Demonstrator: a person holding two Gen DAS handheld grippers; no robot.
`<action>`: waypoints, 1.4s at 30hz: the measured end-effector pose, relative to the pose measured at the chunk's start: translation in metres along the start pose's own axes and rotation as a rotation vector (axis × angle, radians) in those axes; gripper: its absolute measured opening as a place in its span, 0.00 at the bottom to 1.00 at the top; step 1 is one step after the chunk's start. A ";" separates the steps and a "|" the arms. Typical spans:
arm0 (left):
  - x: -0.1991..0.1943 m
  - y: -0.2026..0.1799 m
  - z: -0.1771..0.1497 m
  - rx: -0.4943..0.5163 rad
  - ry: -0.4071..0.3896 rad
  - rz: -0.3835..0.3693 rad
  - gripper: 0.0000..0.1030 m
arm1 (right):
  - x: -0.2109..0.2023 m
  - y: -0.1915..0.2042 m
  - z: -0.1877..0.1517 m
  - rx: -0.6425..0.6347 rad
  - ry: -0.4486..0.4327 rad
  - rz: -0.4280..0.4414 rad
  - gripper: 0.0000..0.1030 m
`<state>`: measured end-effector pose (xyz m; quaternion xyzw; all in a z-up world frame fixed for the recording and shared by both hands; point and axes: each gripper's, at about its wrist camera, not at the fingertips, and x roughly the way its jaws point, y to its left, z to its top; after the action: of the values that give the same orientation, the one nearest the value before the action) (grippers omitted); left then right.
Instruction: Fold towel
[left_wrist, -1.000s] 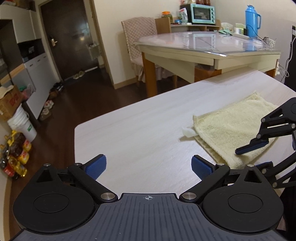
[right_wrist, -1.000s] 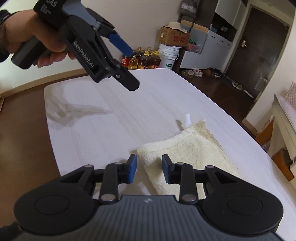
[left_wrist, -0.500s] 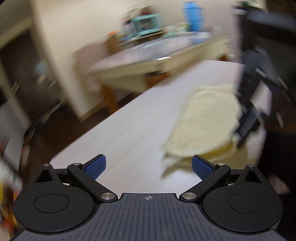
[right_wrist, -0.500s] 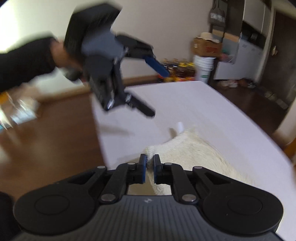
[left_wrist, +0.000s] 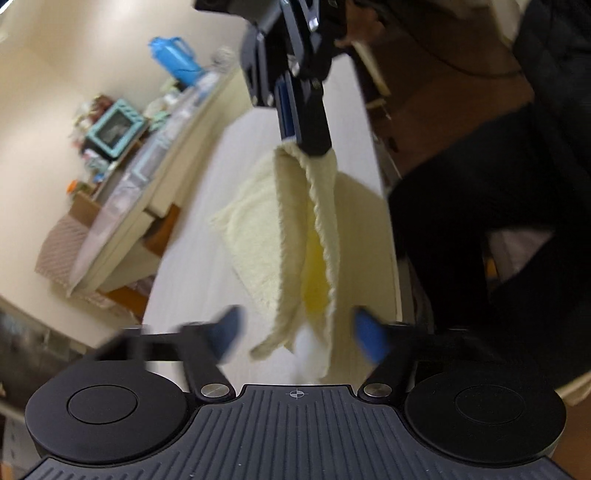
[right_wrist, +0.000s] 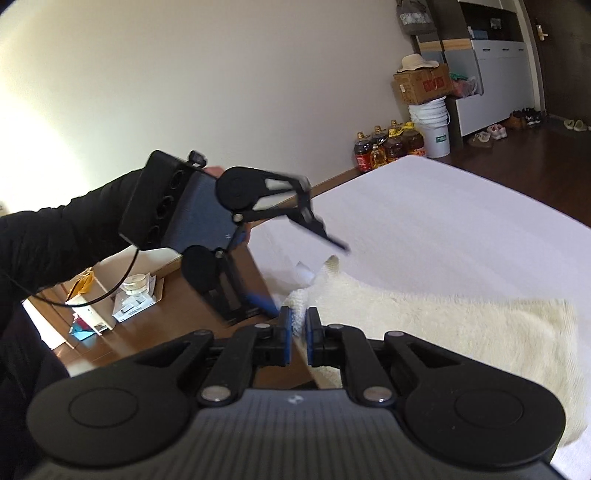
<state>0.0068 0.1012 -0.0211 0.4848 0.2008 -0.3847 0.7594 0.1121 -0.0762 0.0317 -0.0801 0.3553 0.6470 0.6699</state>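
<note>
Since a second ago the right gripper (right_wrist: 297, 325) has shut on the cream towel (left_wrist: 280, 236) corner and lifted it off the white table (right_wrist: 424, 221); left gripper (left_wrist: 297, 332), jaws just closing round the hanging edge, apparently not yet pinching; fold barely begun.

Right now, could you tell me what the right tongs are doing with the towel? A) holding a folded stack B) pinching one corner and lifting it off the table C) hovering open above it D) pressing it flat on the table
B: the right tongs are shut on a corner of the cream towel, which hangs from them in the left wrist view.
</note>
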 end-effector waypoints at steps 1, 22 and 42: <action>0.003 -0.001 0.000 0.017 0.013 -0.008 0.58 | 0.001 0.000 0.000 0.001 0.002 0.001 0.08; -0.009 0.012 -0.001 -0.122 0.053 -0.135 0.08 | 0.005 0.073 -0.068 -0.230 -0.032 -0.326 0.37; -0.010 0.019 0.006 -0.185 0.046 -0.158 0.08 | 0.123 0.147 -0.126 -0.713 0.090 -0.777 0.29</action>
<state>0.0152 0.1046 -0.0005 0.4039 0.2905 -0.4117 0.7635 -0.0815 -0.0267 -0.0806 -0.4565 0.0858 0.4275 0.7756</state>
